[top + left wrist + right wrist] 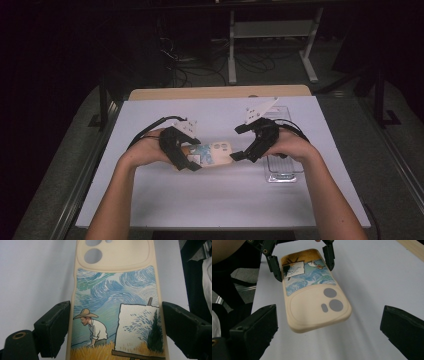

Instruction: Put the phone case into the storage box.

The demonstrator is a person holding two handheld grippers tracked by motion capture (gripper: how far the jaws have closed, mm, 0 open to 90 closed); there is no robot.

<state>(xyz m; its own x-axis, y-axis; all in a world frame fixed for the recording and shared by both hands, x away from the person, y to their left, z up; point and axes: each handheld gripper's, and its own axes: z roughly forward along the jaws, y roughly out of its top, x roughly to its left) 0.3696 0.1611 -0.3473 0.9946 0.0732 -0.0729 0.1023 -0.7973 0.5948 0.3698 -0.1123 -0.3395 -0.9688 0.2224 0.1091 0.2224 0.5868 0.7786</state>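
A cream phone case (215, 152) with a painted scene of a man in a straw hat and an easel hangs a little above the white table (225, 195). My left gripper (192, 162) is shut on its painted end, one jaw on each long edge (116, 306). The left gripper view looks along the phone case (115, 290) toward its camera cut-outs. My right gripper (235, 156) is open at the camera end. In the right gripper view its jaws (329, 311) stand wide on either side of the phone case (312, 302) without touching it, and the left gripper (305, 272) grips the far end.
A clear plastic tray (282, 170) lies on the table under my right hand. A wooden strip (220, 92) runs along the table's far edge. Behind it are a white desk frame (270, 30) and cables on the dark floor.
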